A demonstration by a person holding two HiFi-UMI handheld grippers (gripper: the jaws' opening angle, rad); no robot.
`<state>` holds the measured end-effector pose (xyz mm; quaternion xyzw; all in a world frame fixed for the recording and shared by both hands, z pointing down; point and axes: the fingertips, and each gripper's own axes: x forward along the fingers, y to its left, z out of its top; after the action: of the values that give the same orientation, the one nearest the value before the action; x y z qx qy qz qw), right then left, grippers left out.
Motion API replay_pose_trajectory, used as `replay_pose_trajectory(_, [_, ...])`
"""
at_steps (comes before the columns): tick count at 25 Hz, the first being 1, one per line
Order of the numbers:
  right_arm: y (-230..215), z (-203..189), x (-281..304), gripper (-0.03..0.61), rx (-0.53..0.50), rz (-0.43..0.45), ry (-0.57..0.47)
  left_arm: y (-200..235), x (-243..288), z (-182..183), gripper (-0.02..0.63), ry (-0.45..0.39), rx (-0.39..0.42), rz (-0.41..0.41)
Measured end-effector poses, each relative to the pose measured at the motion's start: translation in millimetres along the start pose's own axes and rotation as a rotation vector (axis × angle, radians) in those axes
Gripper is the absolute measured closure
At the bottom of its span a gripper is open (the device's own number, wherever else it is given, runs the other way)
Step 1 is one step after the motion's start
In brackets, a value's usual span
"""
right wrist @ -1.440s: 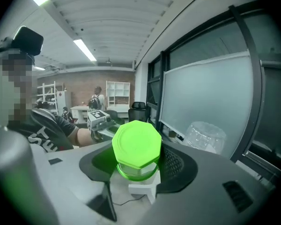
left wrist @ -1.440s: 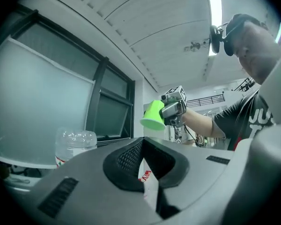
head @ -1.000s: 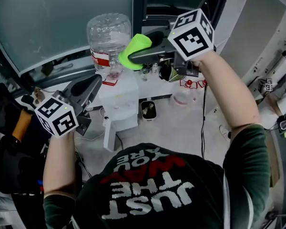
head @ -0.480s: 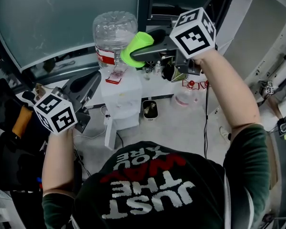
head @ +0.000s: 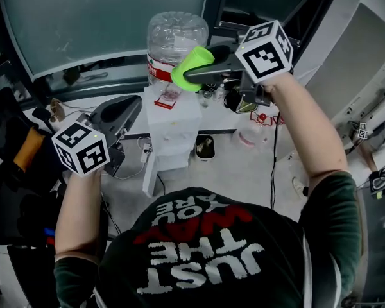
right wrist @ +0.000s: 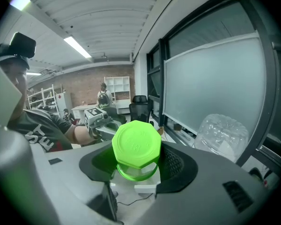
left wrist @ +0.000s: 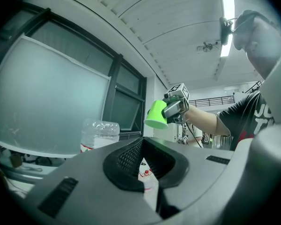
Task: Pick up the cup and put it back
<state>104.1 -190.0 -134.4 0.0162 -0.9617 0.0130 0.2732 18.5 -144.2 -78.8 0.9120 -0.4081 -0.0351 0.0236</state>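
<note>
From the head view, my right gripper (head: 194, 76) was pinching the bright green plastic cup (head: 191, 66), held up in the air and tipped on its side. The cup sat in front of the big clear plastic water bottle (head: 175, 37) that stands on the white dispenser (head: 173, 124); I could not tell whether cup and bottle touched. My left gripper (head: 129, 106) hung lower and to the left, well apart from the cup, with its jaws pressed together.

In the left gripper view, the left gripper (left wrist: 147, 161) showed its black pads closed to a thin slit with nothing between them. Beyond them, the right gripper (left wrist: 172, 109) held the green cup (left wrist: 155, 115) aloft, above and to the right of the water bottle (left wrist: 99, 131).

In the right gripper view, the right gripper (right wrist: 136, 173) had its jaws spread wide around the cup (right wrist: 136, 144), one pad on each side, the cup's many-sided base facing the camera. The bottle (right wrist: 222, 135) lay to the right, the left gripper (right wrist: 102, 123) behind to the left.
</note>
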Motion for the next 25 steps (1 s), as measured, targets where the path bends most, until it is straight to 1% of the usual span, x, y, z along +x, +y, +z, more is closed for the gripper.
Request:
replay_pose_trajectory(6, [19, 3, 73, 0.322, 0.008, -0.003, 0.016, 36, -62, -30, 0.606, -0.003, -0.015, 0.036])
replay_pose_trajectory(9, [31, -4, 115, 0.322, -0.026, -0.01, 0.015, 51, -95, -58, 0.606, 0.007, -0.015, 0.053])
replay_pose_trajectory(12, [45, -21, 160, 0.322, -0.06, 0.011, 0.034, 68, -126, -96, 0.606, -0.004, -0.042, 0.093])
replay_pose_trajectory(16, [49, -63, 217, 0.322, -0.017, 0.032, 0.083, 88, -151, -158, 0.606, -0.001, -0.092, 0.147])
replay_pose_trajectory(20, [46, -115, 258, 0.322, 0.016, 0.063, 0.161, 85, -157, -226, 0.606, 0.001, -0.234, 0.191])
replay_pose_trajectory(23, [44, -157, 284, 0.322, 0.06, 0.074, 0.14, 82, -157, -284, 0.606, 0.028, -0.298, 0.209])
replay_pose_trajectory(25, [41, -190, 300, 0.322, 0.062, 0.093, 0.143, 80, -156, -321, 0.606, 0.036, -0.338, 0.246])
